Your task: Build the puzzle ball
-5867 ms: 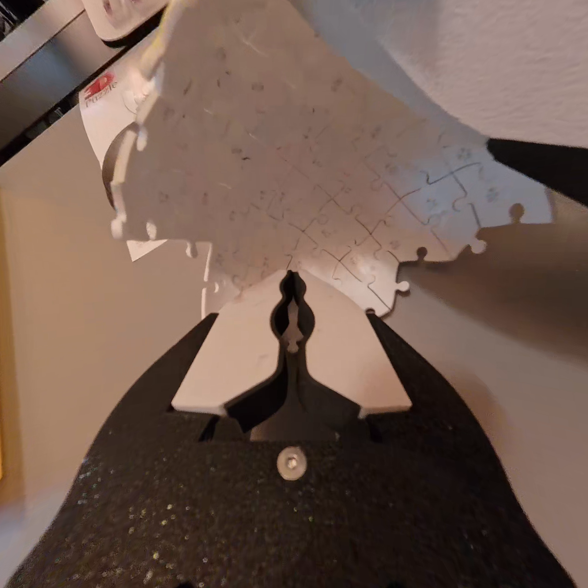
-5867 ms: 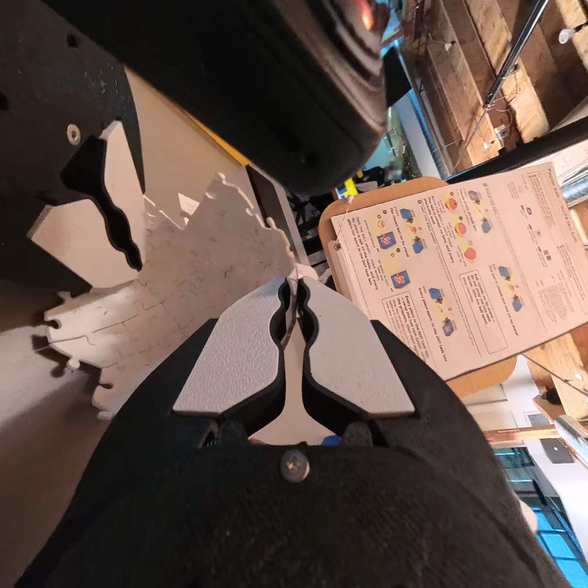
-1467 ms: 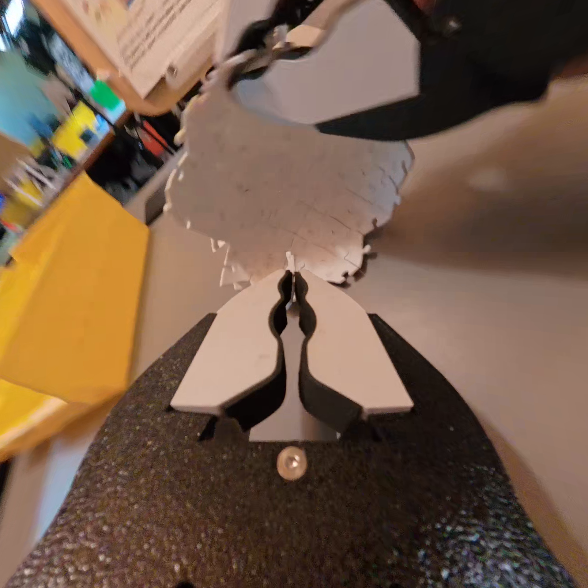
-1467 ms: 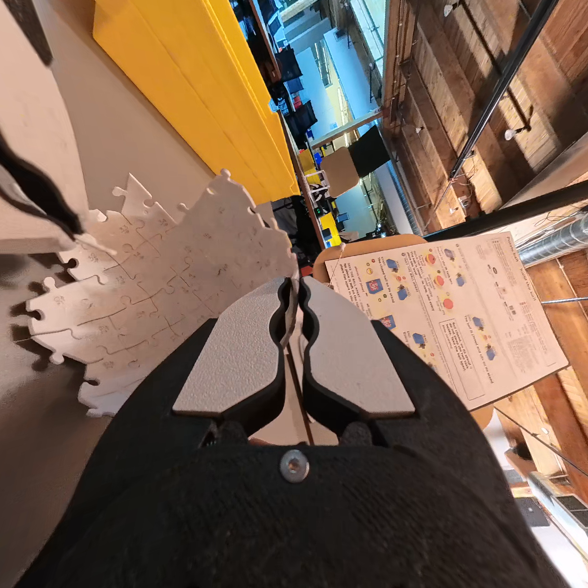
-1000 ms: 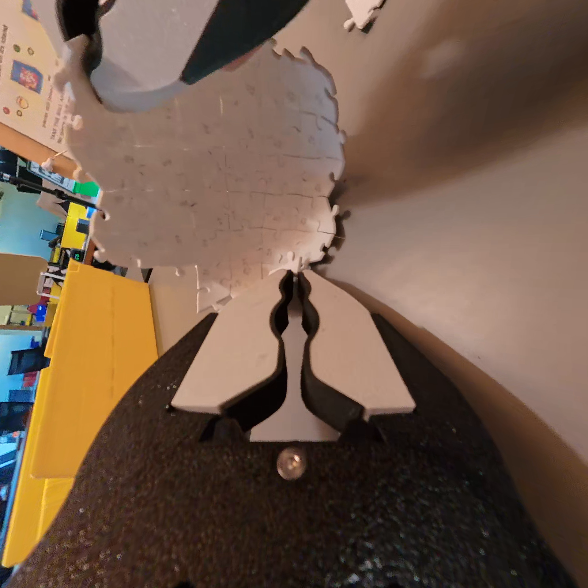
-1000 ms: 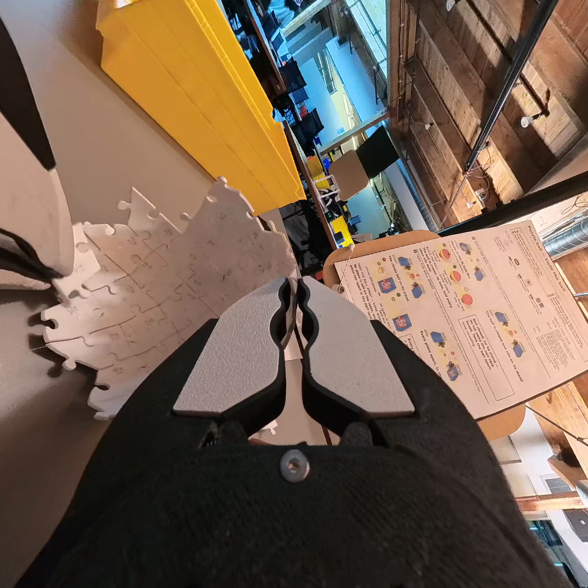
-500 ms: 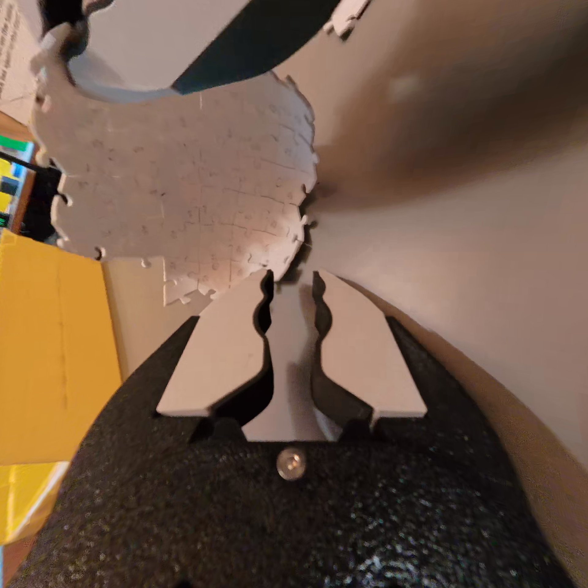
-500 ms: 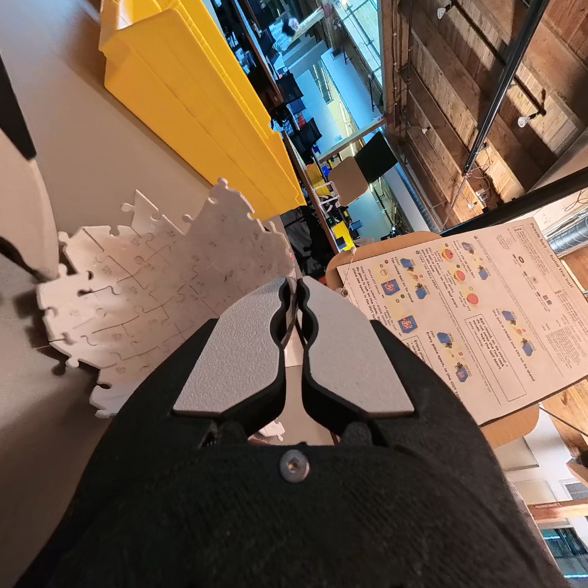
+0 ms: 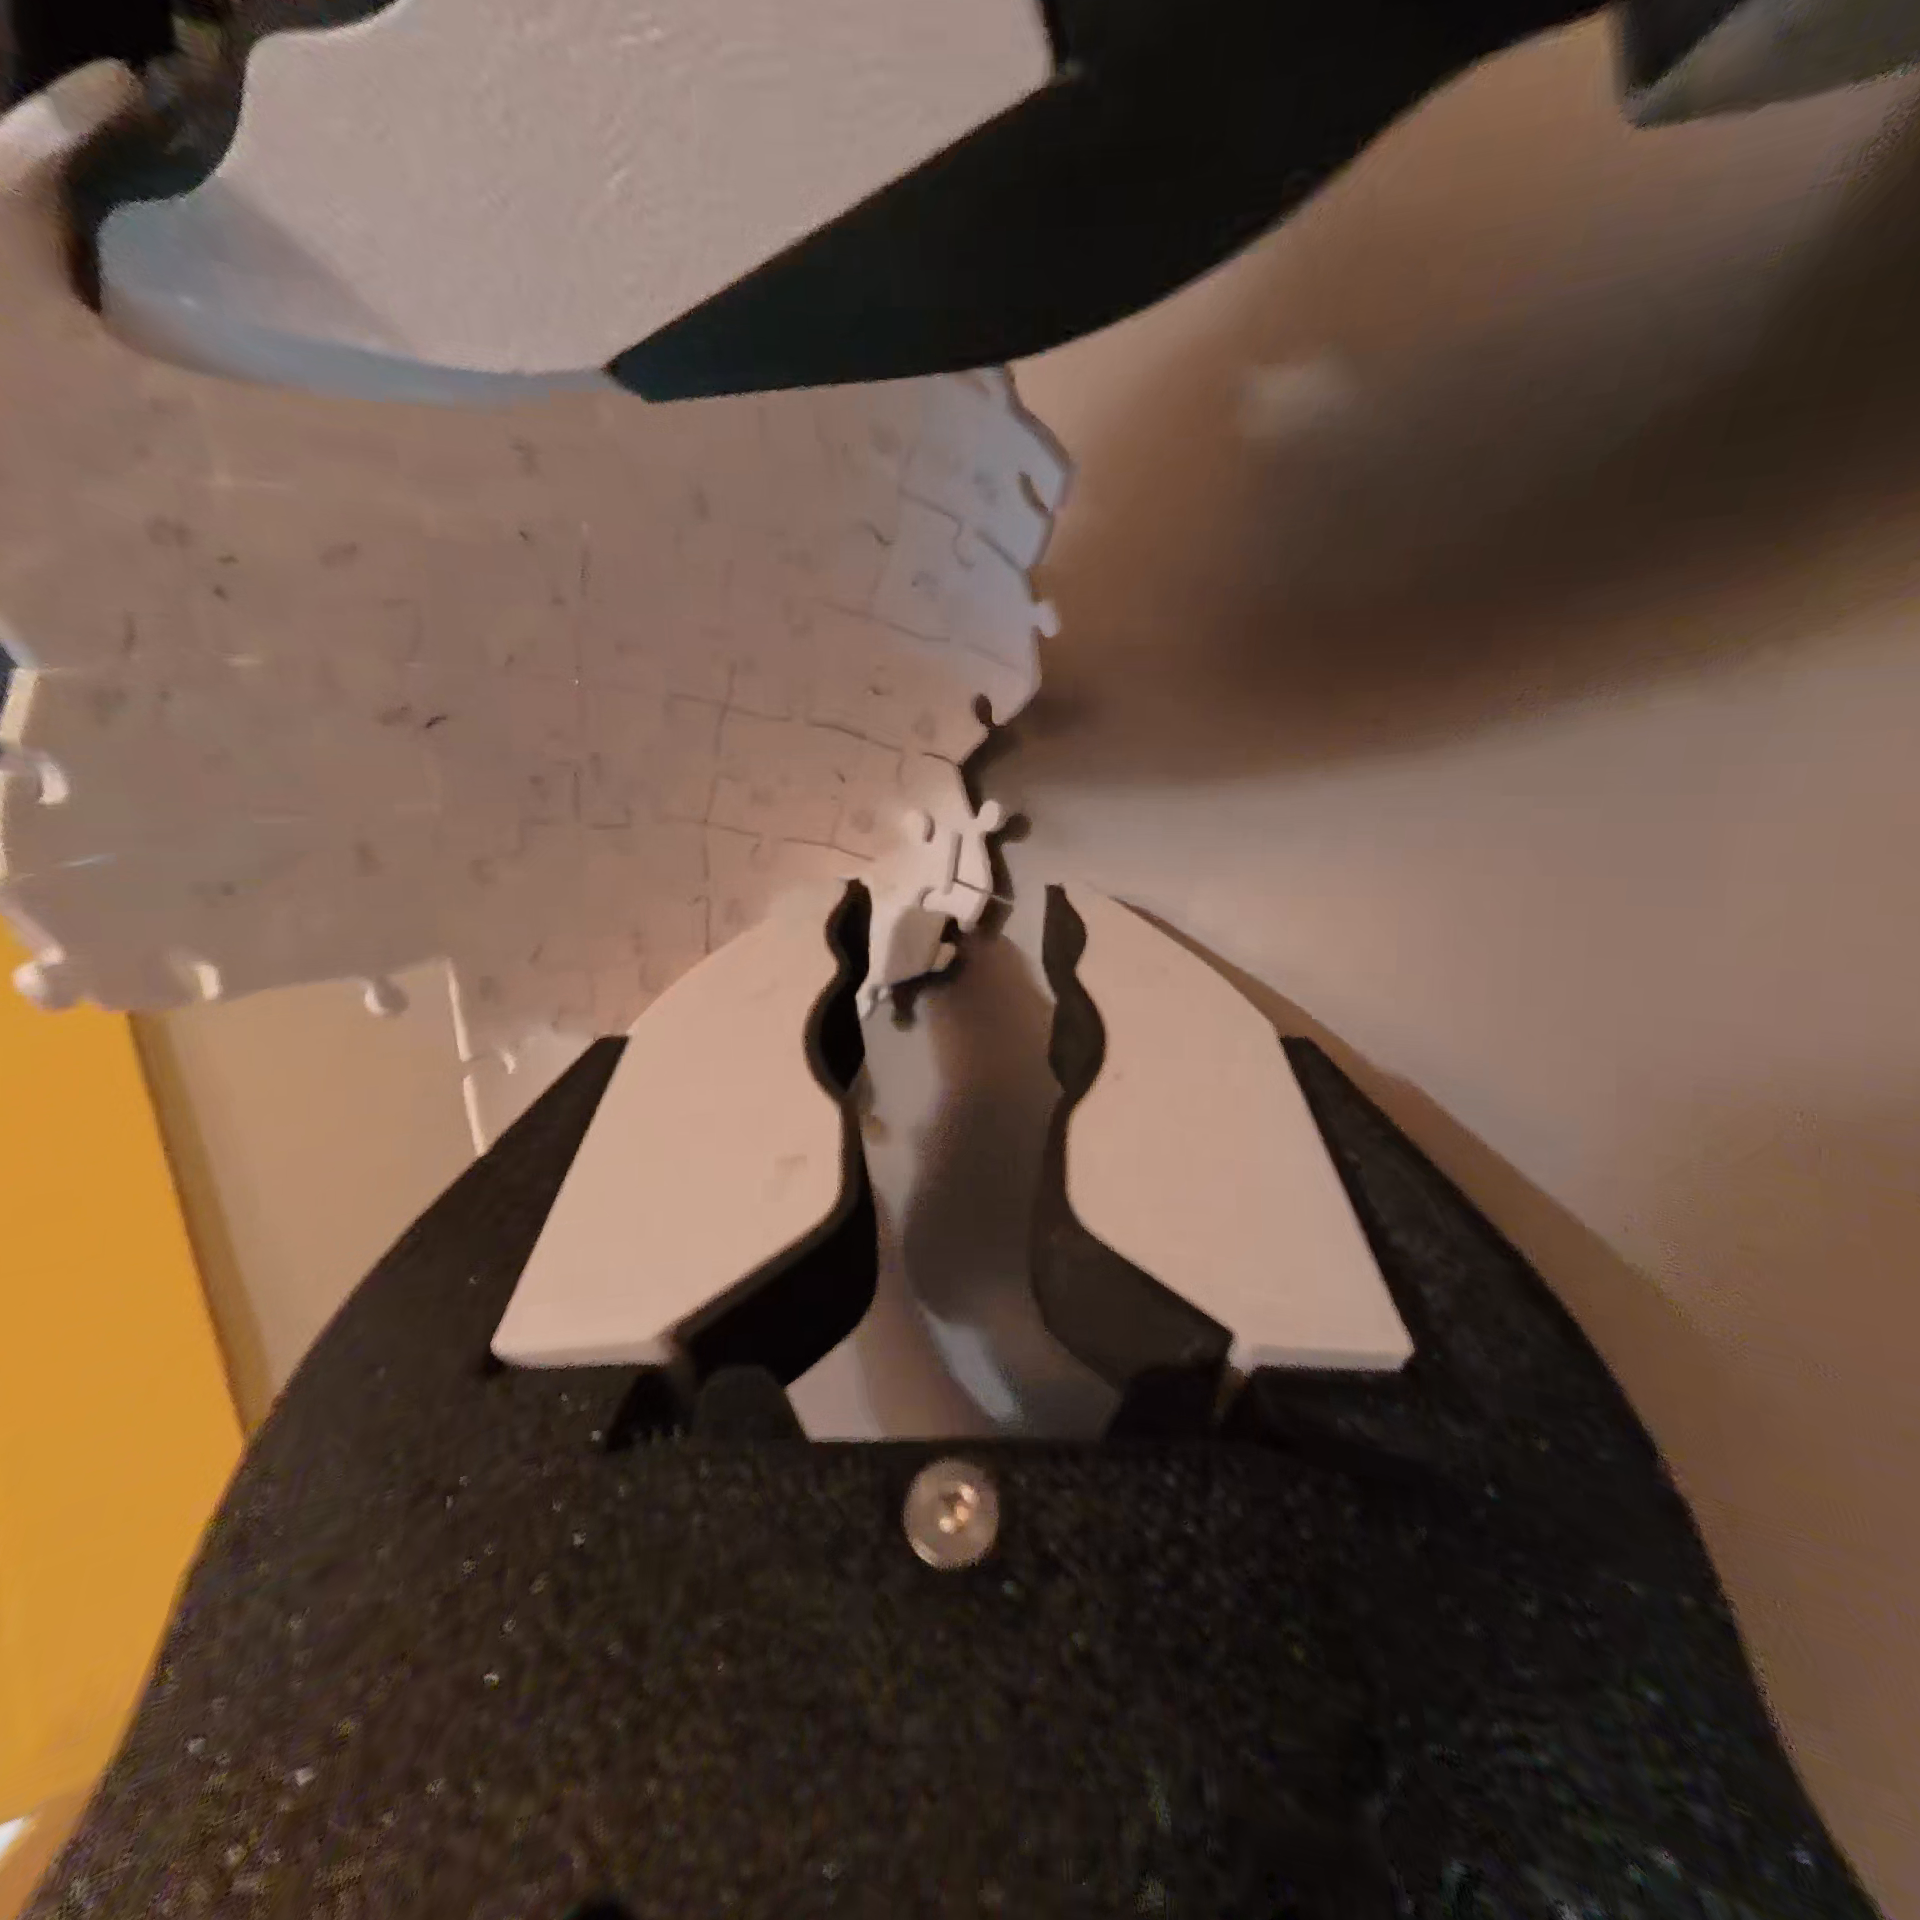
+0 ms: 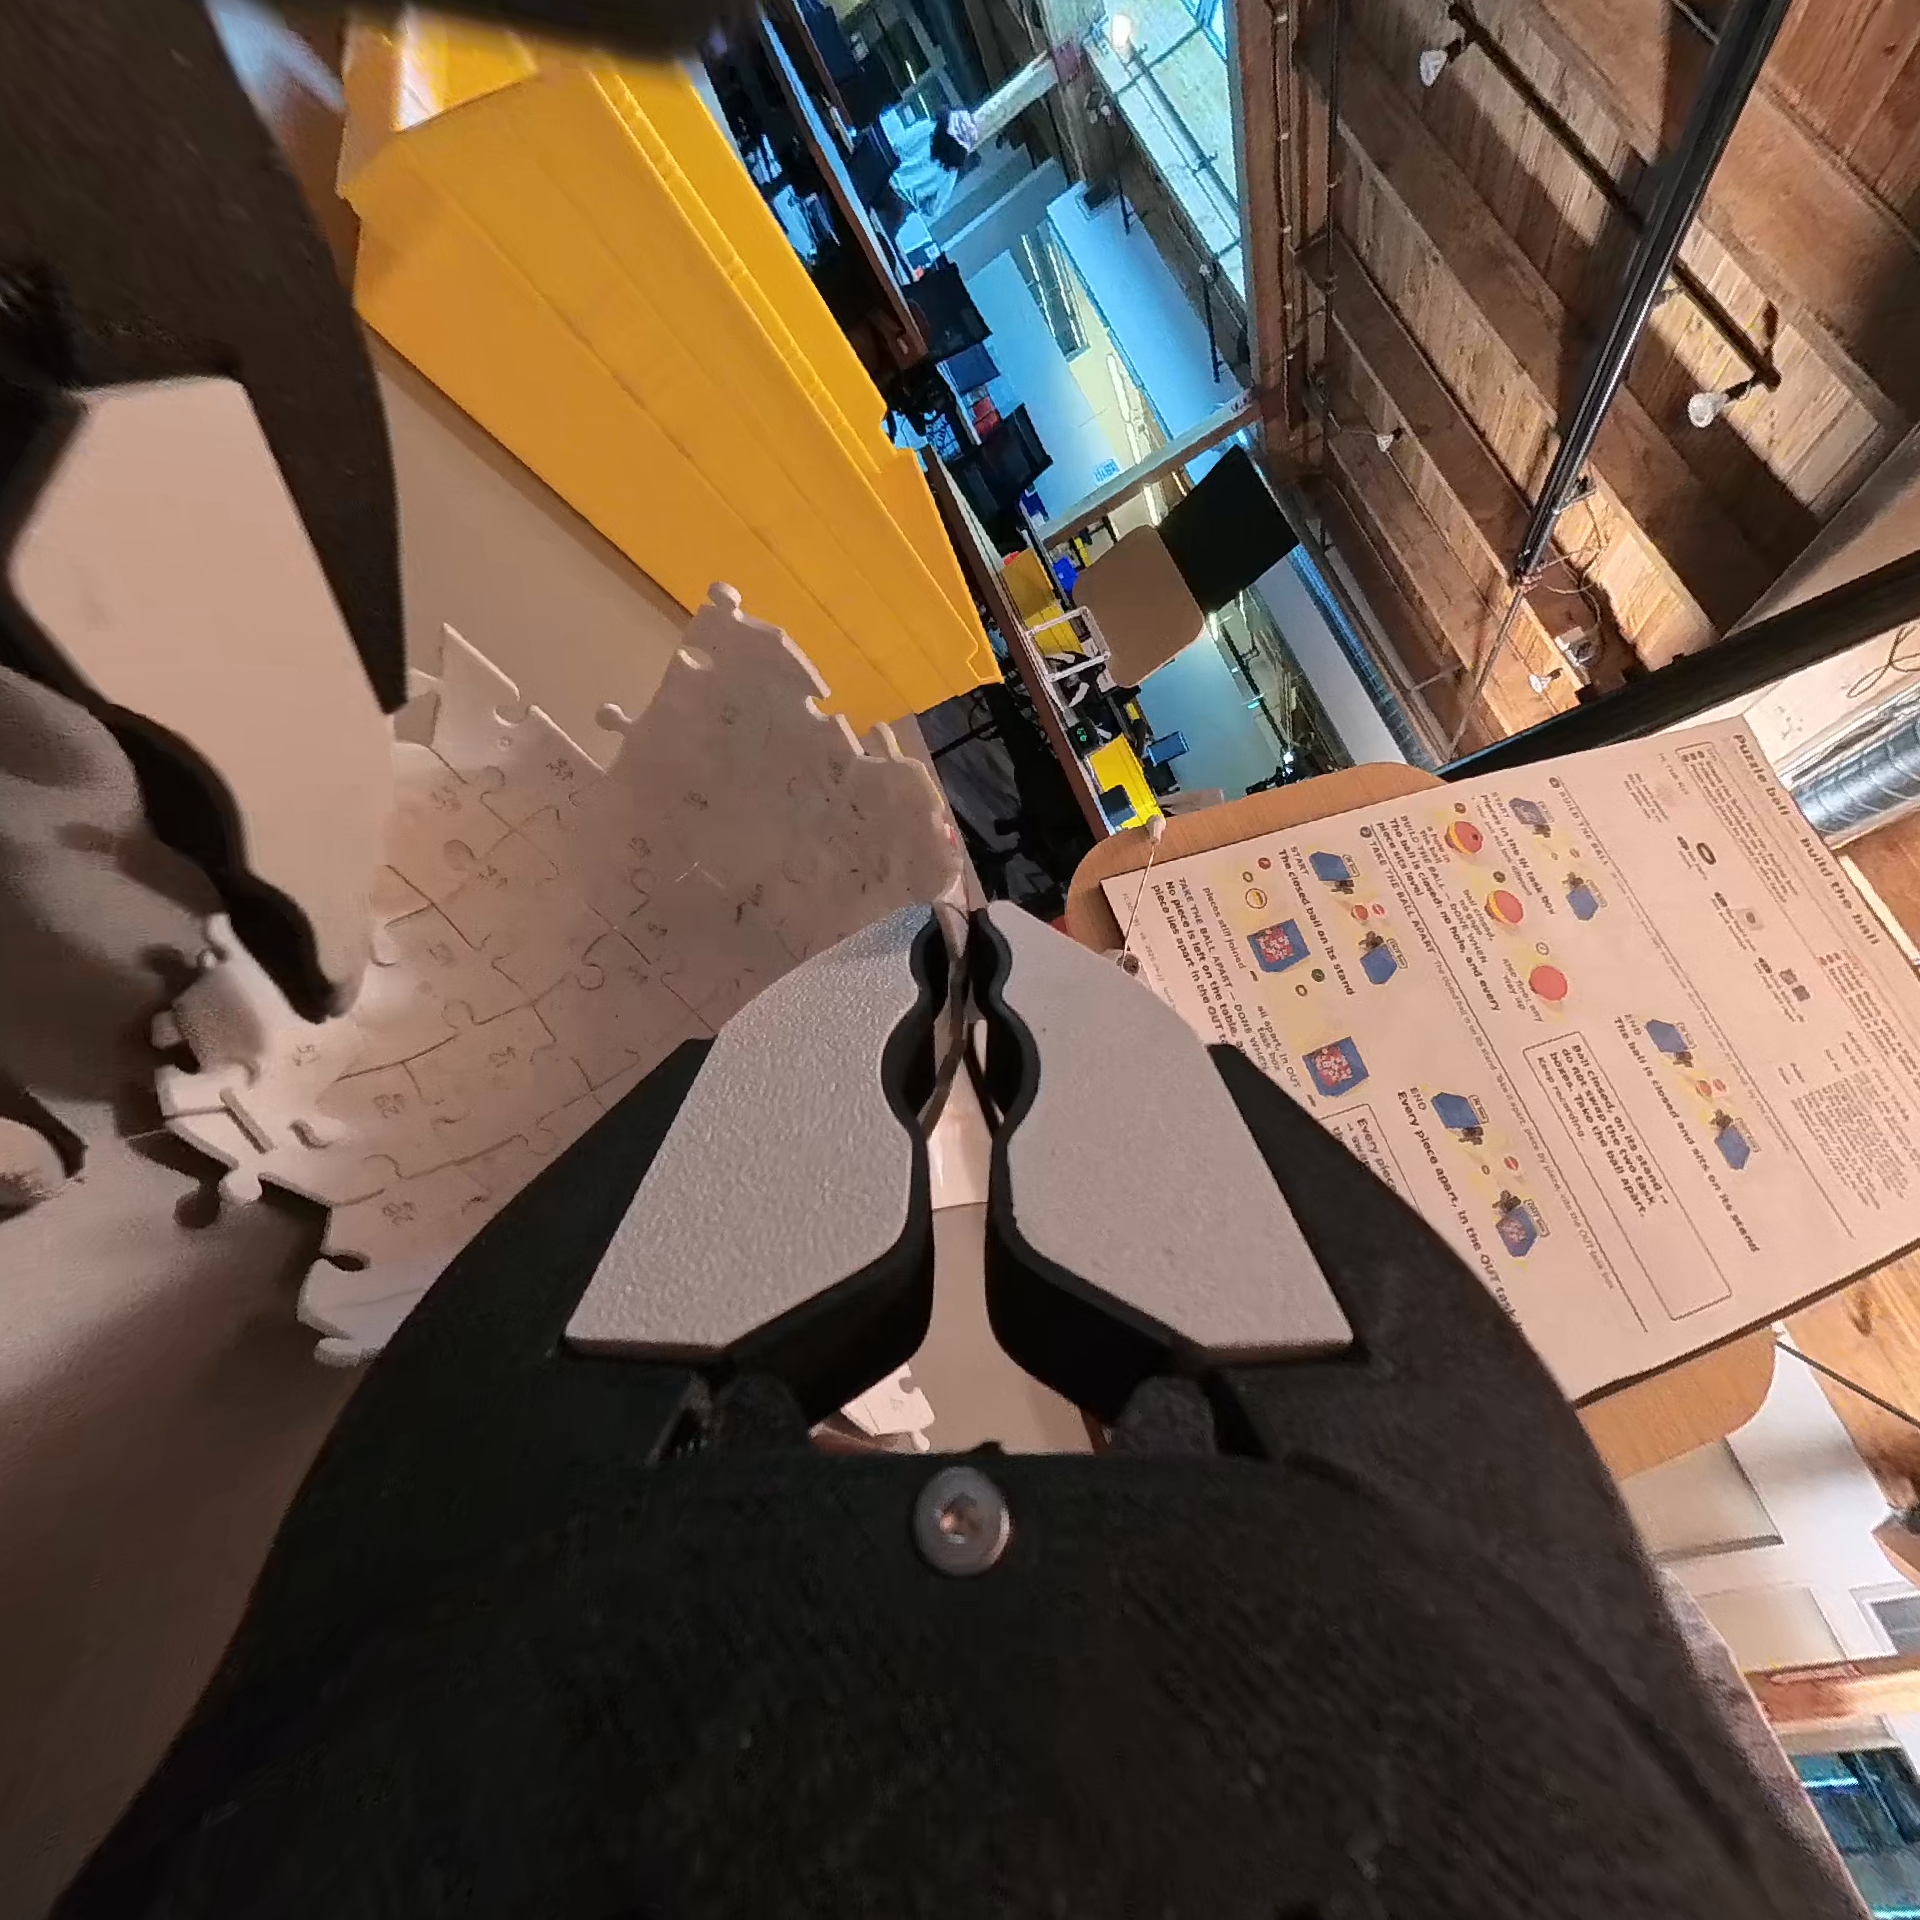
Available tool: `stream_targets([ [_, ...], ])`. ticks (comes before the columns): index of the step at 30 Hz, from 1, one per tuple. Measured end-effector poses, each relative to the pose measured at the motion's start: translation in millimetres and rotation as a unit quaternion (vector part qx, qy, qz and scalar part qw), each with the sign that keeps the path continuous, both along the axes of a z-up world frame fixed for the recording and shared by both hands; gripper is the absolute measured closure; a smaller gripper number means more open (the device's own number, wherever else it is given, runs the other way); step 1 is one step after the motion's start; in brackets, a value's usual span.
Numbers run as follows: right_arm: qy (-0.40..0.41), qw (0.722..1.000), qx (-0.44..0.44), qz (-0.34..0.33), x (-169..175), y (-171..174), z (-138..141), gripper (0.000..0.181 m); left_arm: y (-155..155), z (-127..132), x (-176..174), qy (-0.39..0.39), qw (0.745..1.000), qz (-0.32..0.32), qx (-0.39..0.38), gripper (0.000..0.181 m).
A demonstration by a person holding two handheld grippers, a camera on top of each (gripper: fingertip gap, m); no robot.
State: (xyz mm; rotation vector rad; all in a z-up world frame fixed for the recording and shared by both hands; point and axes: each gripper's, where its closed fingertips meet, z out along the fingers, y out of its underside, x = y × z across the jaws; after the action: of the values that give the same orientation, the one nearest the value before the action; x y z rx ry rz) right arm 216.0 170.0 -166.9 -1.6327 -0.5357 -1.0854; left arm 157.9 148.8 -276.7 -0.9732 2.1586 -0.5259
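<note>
The part-built puzzle ball is a curved white shell of joined pieces [image 9: 499,675], seen from its inner side. My left gripper [image 9: 953,899] is open, and the shell's near edge lies between its jaws, close to the left finger. My right gripper [image 10: 964,925] is shut on the shell's opposite edge and holds the shell [image 10: 582,935] above the beige table [image 9: 1507,935]. A finger of the right gripper [image 9: 571,177] shows at the top of the left wrist view. A finger of the left gripper [image 10: 208,582] shows at the shell's lower left edge in the right wrist view.
Stacked yellow bins [image 10: 675,364] stand on the table behind the shell and also show in the left wrist view [image 9: 62,1247]. A printed instruction sheet on a brown board [image 10: 1507,1039] stands to the right. A loose white piece [image 10: 894,1392] lies on the table under my right gripper. The tips of one gripper are about 12 centimetres away from the tips of the other.
My left gripper was shut on the shell's edge one second ago and has since opened and let go. The shell now looks larger and closer. My right gripper stays shut on it.
</note>
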Motion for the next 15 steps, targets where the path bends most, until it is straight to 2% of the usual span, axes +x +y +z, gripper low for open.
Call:
stream_targets([
  [4,-0.004,1.0,0.003,0.0,0,0,0,0.178,4,-2,4,0.028,0.998,0.018,-0.044,0.141],
  [8,-0.004,1.0,0.003,0.0,1,0,0,0.178,-1,-6,-4,0.066,0.995,0.021,-0.078,0.153],
  [12,-0.011,1.0,0.004,0.002,-1,0,1,0.178,-5,-6,-15,0.093,0.991,0.019,-0.099,0.148],
  [14,-0.013,1.0,0.002,0.001,-2,1,0,0.178,-11,-6,-27,0.128,0.984,0.011,-0.124,0.155],
  [15,-0.016,1.0,0.002,0.0,-2,1,0,0.178,-15,-6,-33,0.147,0.979,0.007,-0.139,0.153],
])
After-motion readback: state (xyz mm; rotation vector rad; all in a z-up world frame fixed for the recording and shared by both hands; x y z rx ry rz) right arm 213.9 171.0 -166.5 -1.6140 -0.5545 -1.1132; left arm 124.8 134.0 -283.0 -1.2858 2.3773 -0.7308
